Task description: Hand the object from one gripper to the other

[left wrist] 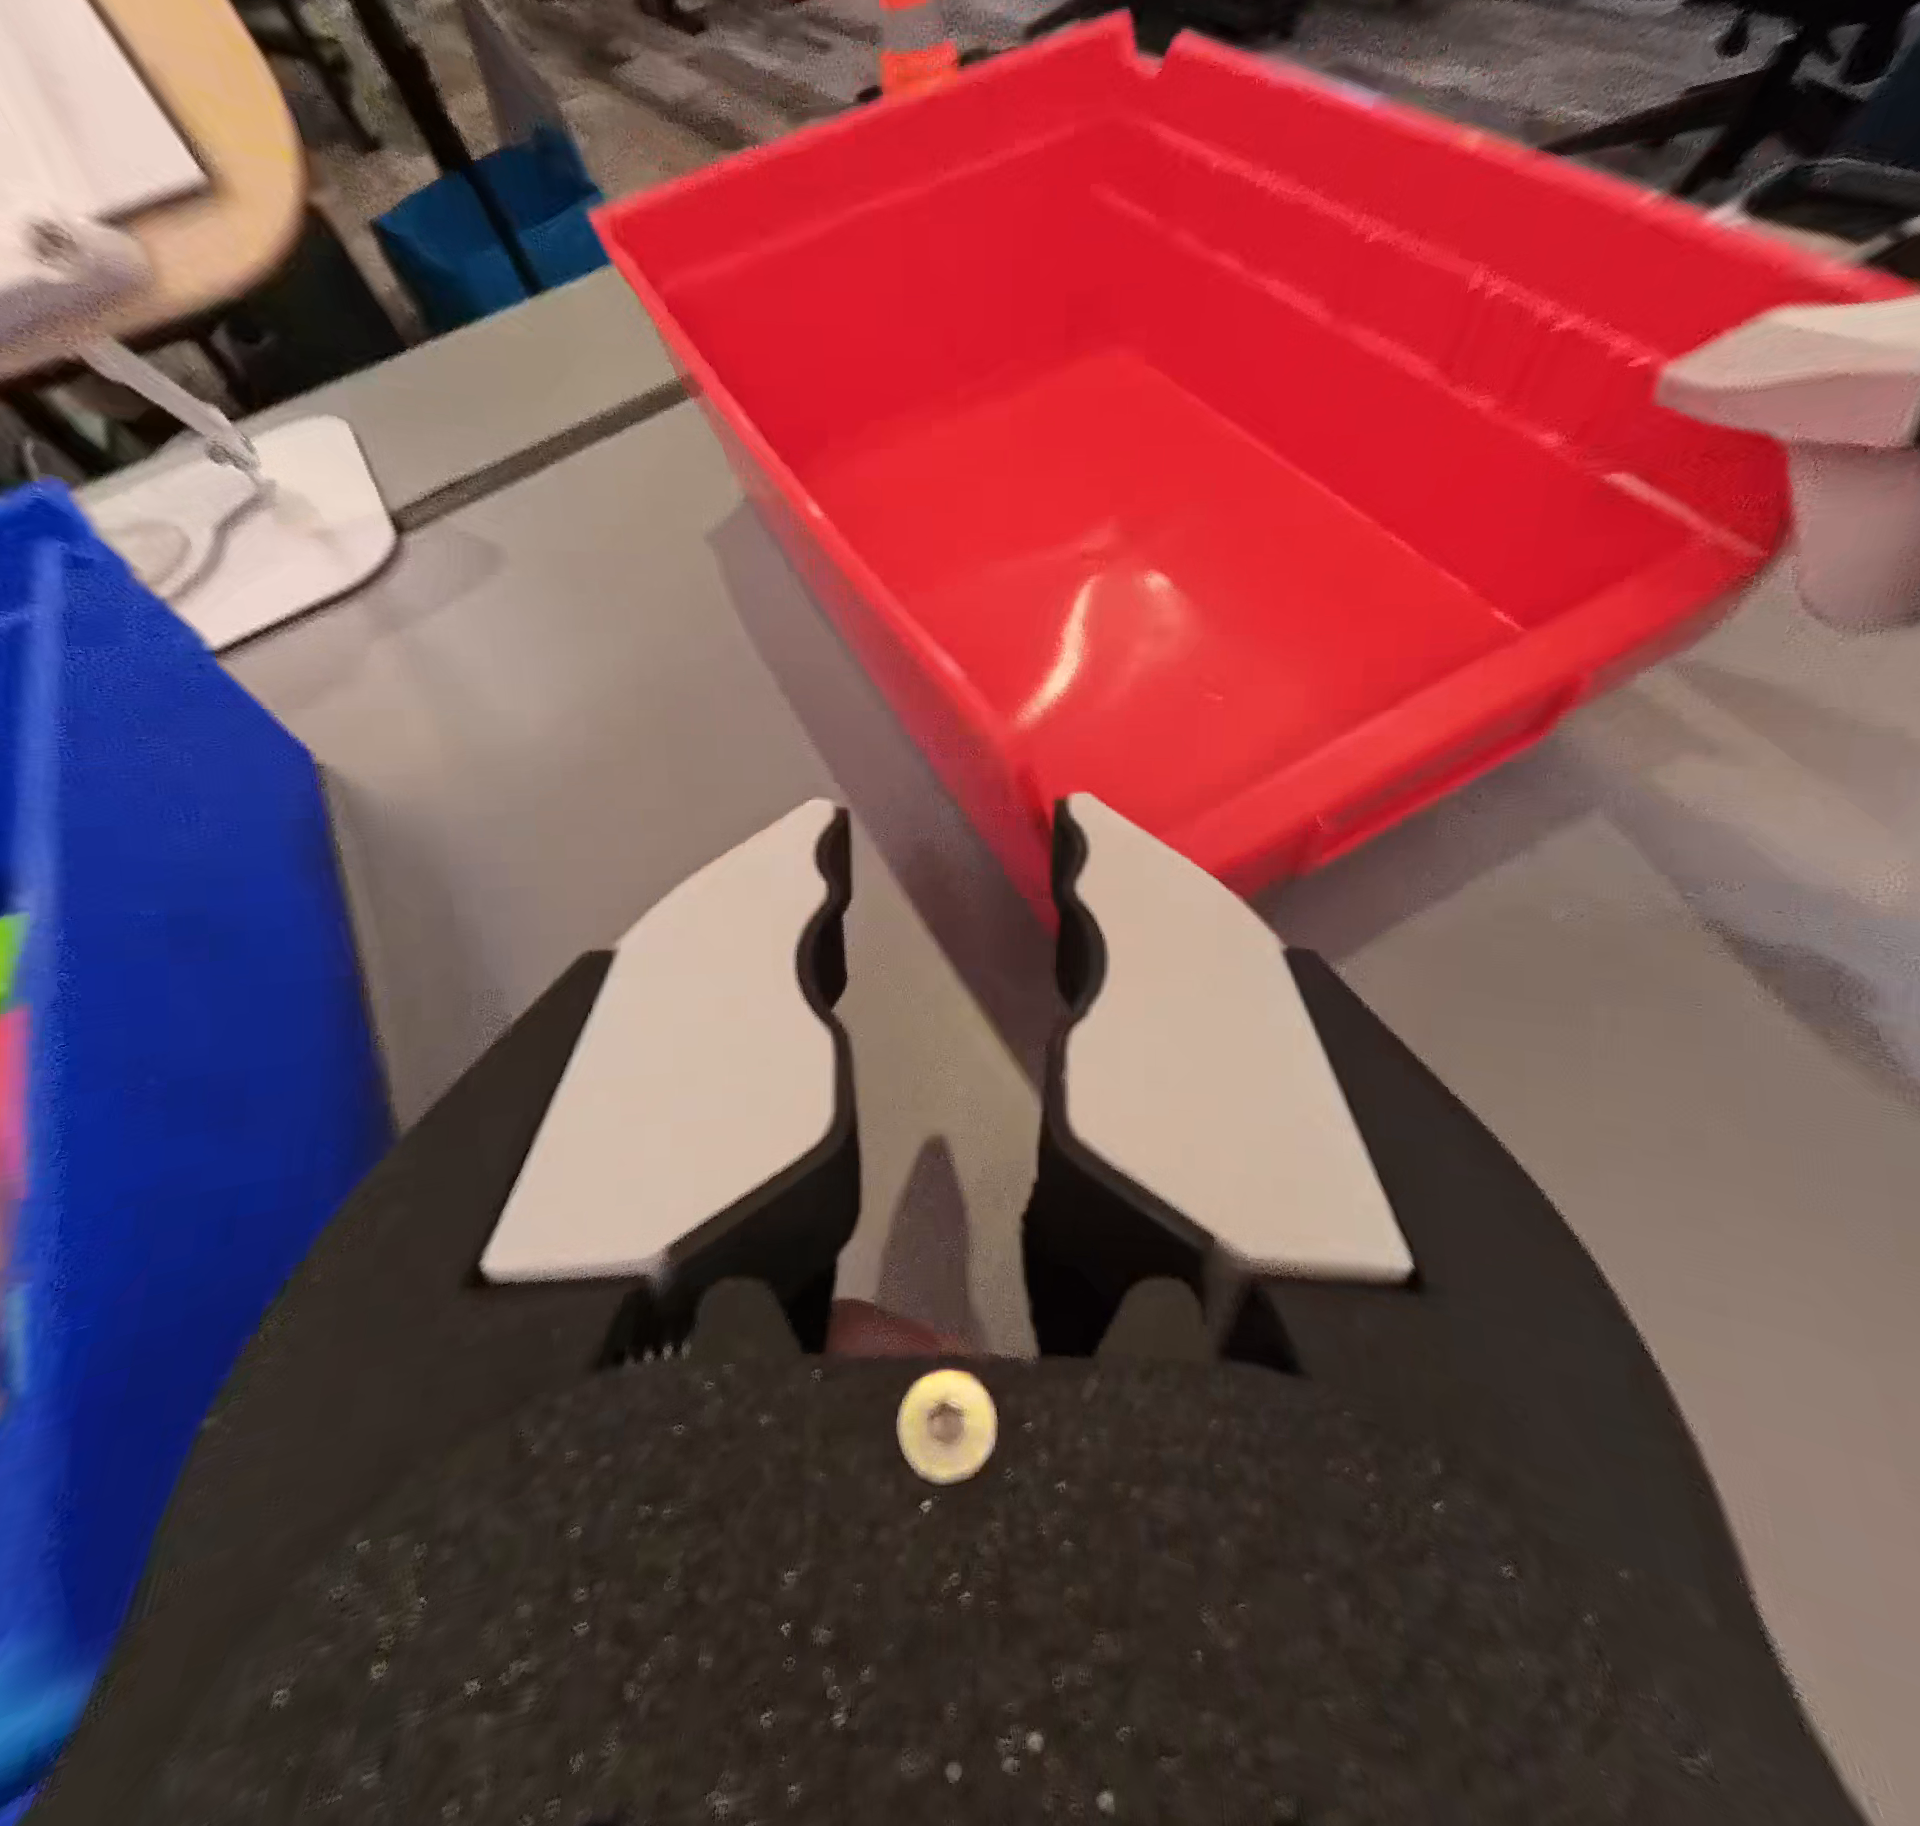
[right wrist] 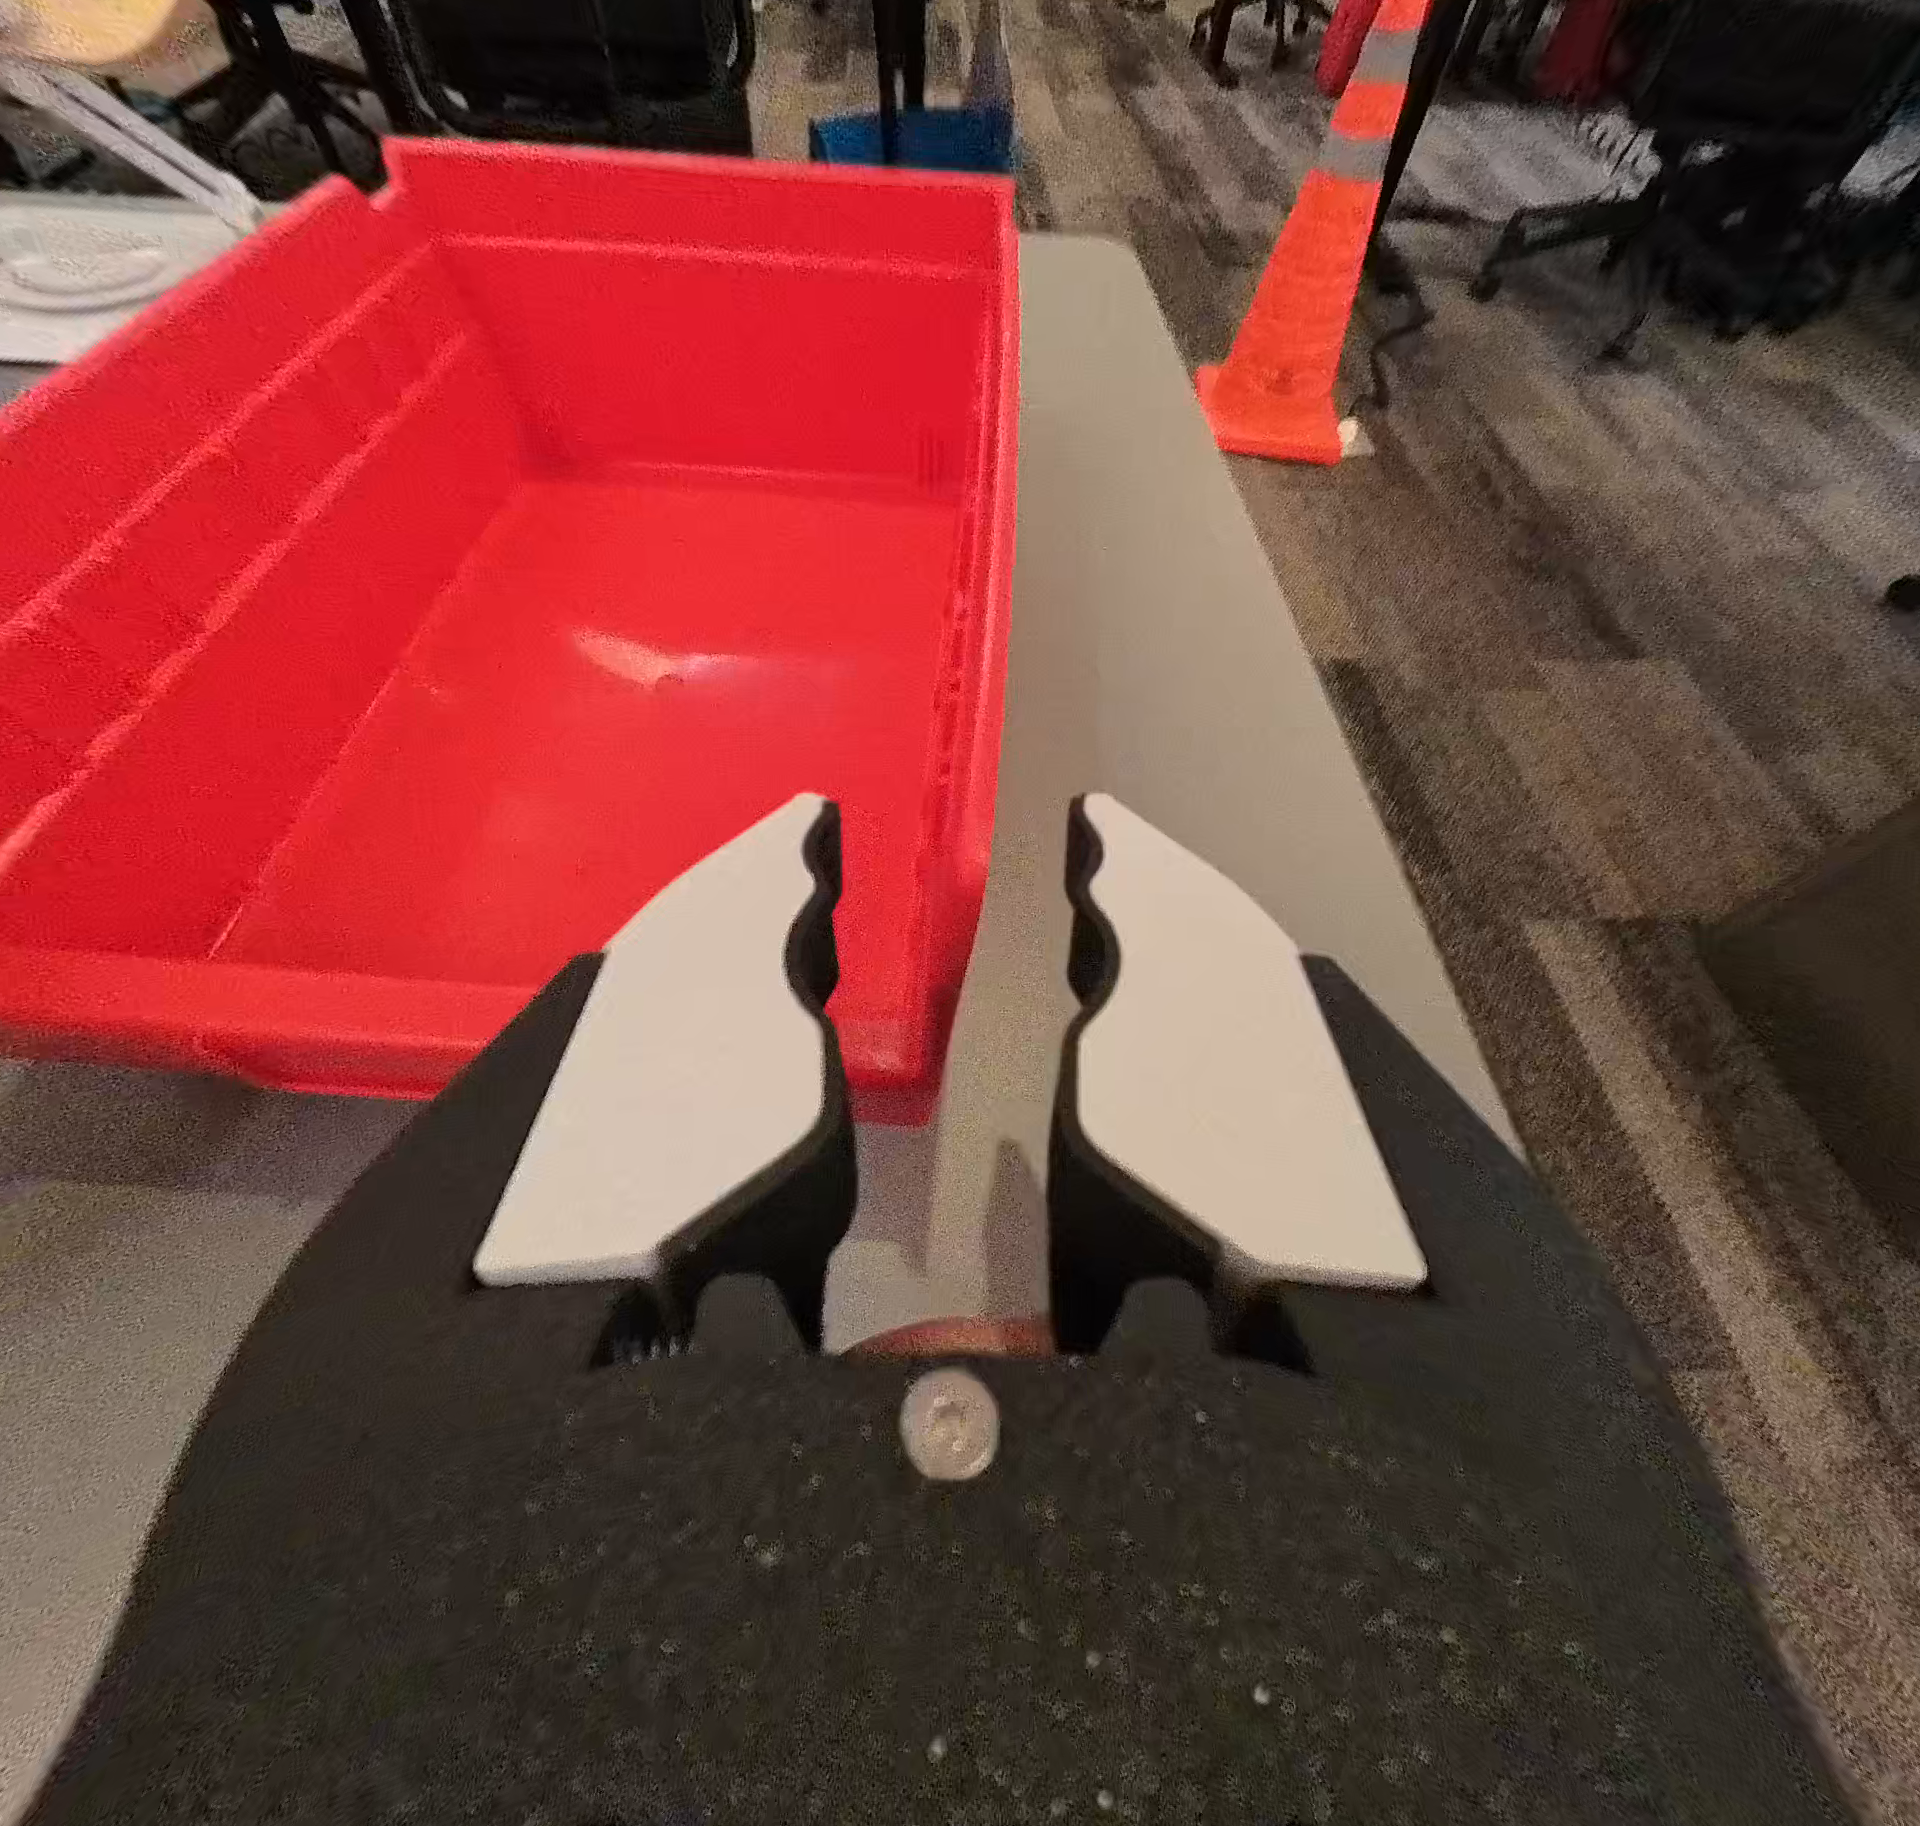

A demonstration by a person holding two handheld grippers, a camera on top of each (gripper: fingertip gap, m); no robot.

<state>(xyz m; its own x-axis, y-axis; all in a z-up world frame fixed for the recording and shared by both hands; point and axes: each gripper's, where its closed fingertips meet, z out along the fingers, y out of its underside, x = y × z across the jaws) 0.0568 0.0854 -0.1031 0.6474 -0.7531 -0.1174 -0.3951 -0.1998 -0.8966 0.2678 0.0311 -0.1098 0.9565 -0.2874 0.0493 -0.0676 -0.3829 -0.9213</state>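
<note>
My left gripper (left wrist: 951,820) is open and empty, with a gap between its white fingers, above the grey table (left wrist: 582,737) near the corner of an empty red bin (left wrist: 1195,550). My right gripper (right wrist: 951,820) is also open and empty, over the red bin's (right wrist: 499,633) near right corner and the grey table strip (right wrist: 1122,633) beside it. The tip of the right gripper shows at the right edge of the left wrist view (left wrist: 1808,384), by the bin's rim. No object to hand over is in view in either gripper or in the red bin.
A blue bin (left wrist: 156,1049) with coloured things inside stands at the left of the left wrist view. A white stand base (left wrist: 260,529) sits on the table behind it. An orange traffic cone (right wrist: 1320,259) stands on the carpet past the table's right edge. Chairs and desks fill the background.
</note>
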